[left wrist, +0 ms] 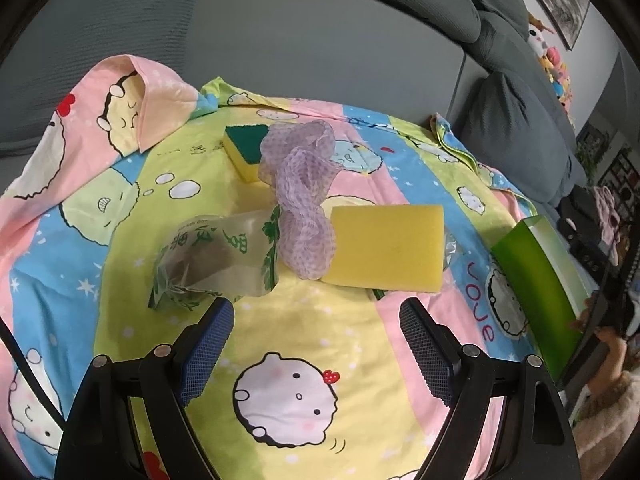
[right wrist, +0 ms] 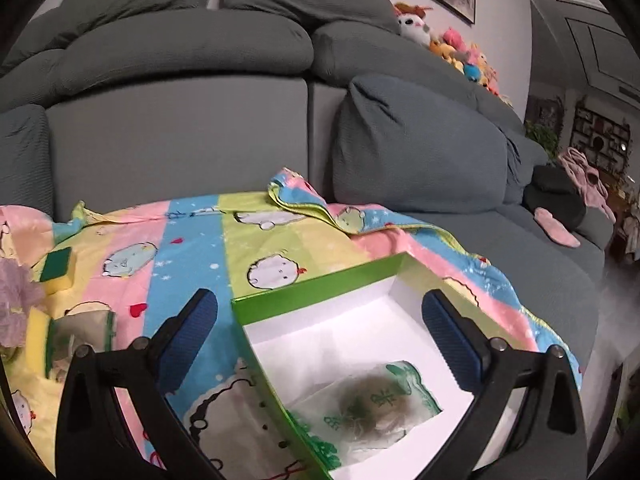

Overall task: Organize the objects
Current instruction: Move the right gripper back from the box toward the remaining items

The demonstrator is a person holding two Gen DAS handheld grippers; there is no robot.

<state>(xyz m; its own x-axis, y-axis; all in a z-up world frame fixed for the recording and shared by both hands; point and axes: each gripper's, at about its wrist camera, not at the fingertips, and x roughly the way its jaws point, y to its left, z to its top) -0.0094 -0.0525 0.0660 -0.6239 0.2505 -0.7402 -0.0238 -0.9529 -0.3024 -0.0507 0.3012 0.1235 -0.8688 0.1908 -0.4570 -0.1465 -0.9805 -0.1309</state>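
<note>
While your right gripper [right wrist: 320, 320] hangs wide over the green box [right wrist: 280, 300], your left gripper [left wrist: 316, 328] gapes empty before the sponge [left wrist: 388, 248].

The left black two-finger gripper with blue pads [left wrist: 316, 344] points steeply down, its jaws wide apart and empty. The right black blue-padded gripper [right wrist: 320, 334] points less steeply, jaws also apart, gripping nothing.

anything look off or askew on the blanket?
Mildly. The purple mesh scrubber sprawls loosely, draped over the edge of the near yellow sponge and partly hiding the green-topped sponge. The blanket is rumpled at its far corners. Nothing spilled or damaged.
</note>
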